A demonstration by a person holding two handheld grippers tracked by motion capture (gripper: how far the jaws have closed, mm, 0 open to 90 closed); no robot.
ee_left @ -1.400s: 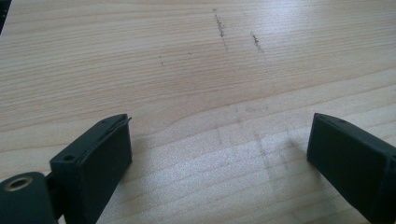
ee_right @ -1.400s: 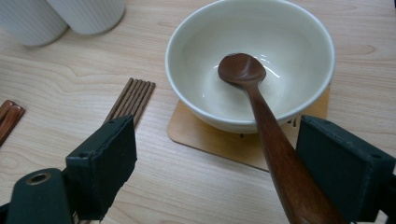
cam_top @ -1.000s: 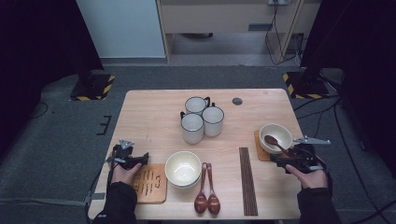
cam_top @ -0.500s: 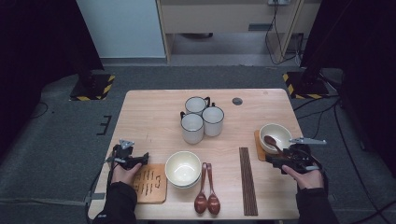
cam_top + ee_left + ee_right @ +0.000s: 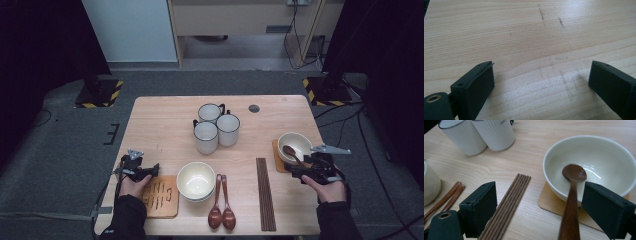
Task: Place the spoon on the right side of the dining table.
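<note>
A dark wooden spoon (image 5: 574,182) rests with its head inside a cream bowl (image 5: 599,152), which sits on a wooden coaster (image 5: 549,200) at the table's right side. The spoon's handle runs back between the jaws of my right gripper (image 5: 539,205), which is open and not clamping it; the handle lies nearer the right jaw. From above, the right gripper (image 5: 295,172) sits just in front of that bowl (image 5: 300,142). My left gripper (image 5: 150,171) is open over bare table (image 5: 524,37) near the front left, with nothing between its fingers.
Three white mugs (image 5: 215,127) cluster mid-table. A second cream bowl (image 5: 196,180) stands front centre, beside a printed wooden coaster (image 5: 160,197). Two wooden spoons (image 5: 222,200) and a bundle of chopsticks (image 5: 265,192) lie to the bowl's right, between the grippers.
My right gripper has shifted slightly left beside the bowl with the spoon. The left gripper has stayed put.
</note>
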